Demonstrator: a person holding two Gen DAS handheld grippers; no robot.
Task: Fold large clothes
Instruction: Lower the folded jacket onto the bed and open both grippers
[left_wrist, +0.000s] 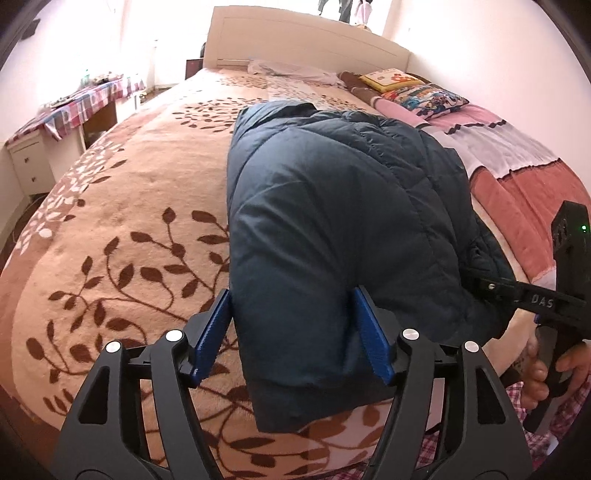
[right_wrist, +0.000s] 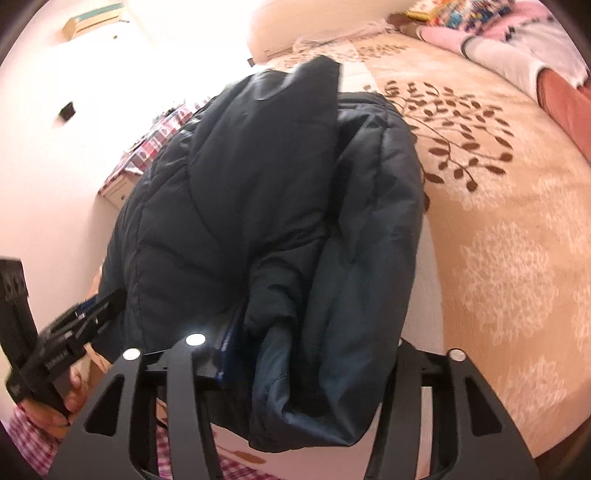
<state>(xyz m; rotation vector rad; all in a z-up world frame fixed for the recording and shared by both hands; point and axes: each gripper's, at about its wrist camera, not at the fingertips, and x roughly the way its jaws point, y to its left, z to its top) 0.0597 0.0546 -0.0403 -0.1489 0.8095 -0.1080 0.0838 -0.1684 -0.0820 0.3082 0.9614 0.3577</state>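
Note:
A dark navy puffer jacket (left_wrist: 325, 206) lies folded lengthwise on the bed with the leaf-patterned blanket (left_wrist: 122, 229). My left gripper (left_wrist: 293, 332) has its blue pads on either side of the jacket's near end, closed on the thick bundle. In the right wrist view the jacket (right_wrist: 266, 192) fills the middle, and my right gripper (right_wrist: 310, 354) is closed on its other near edge, with the right finger hidden under fabric. The right gripper also shows at the right edge of the left wrist view (left_wrist: 546, 302), pushed into the jacket's side.
A cream headboard (left_wrist: 306, 40) stands at the far end. Pillows (left_wrist: 421, 92) and a pink and red quilt (left_wrist: 517, 162) lie along the bed's right side. A white bedside desk with a checked cloth (left_wrist: 74, 107) stands to the left of the bed.

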